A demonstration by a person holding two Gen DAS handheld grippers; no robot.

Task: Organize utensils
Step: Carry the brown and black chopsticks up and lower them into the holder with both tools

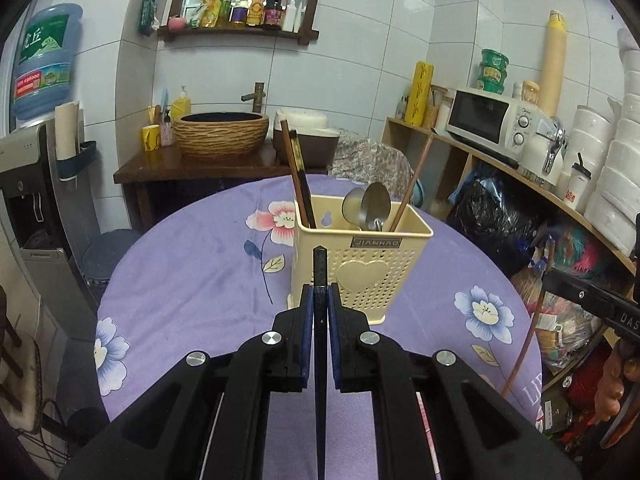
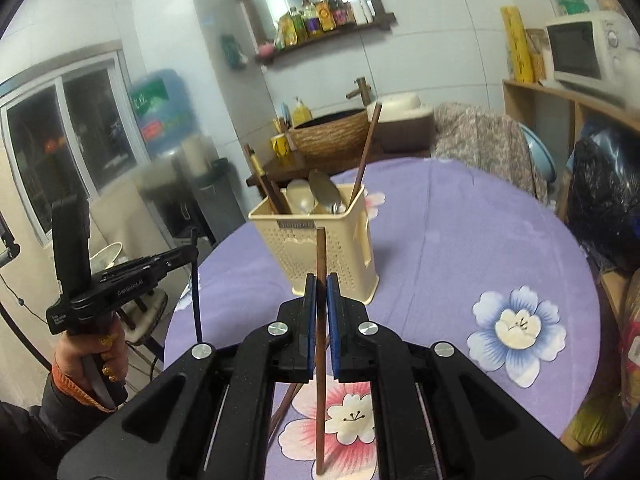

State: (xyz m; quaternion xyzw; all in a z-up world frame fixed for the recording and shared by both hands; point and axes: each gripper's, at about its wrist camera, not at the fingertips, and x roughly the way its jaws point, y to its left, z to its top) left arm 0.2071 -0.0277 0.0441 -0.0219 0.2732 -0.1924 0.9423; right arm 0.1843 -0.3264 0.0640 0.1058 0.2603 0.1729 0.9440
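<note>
A cream perforated utensil holder [image 1: 362, 256] [image 2: 320, 246] stands upright on the round purple table [image 1: 192, 280] [image 2: 460, 240]. It holds two metal spoons [image 1: 370, 204], dark chopsticks [image 1: 298, 176] at its left and one brown chopstick [image 1: 412, 184] leaning right. My left gripper [image 1: 320, 294] is shut on a black chopstick [image 1: 320, 268], held upright in front of the holder. My right gripper [image 2: 321, 284] is shut on a brown chopstick [image 2: 321, 320], also upright near the holder. Another brown chopstick [image 2: 284, 408] lies on the cloth beneath it.
A wooden washstand with a woven basin [image 1: 222, 134] stands behind the table. Shelving with a microwave [image 1: 486, 118] and bags fills the right side. A water dispenser [image 1: 40, 60] is at the left. A person's hand [image 2: 94, 356] grips the left tool's handle.
</note>
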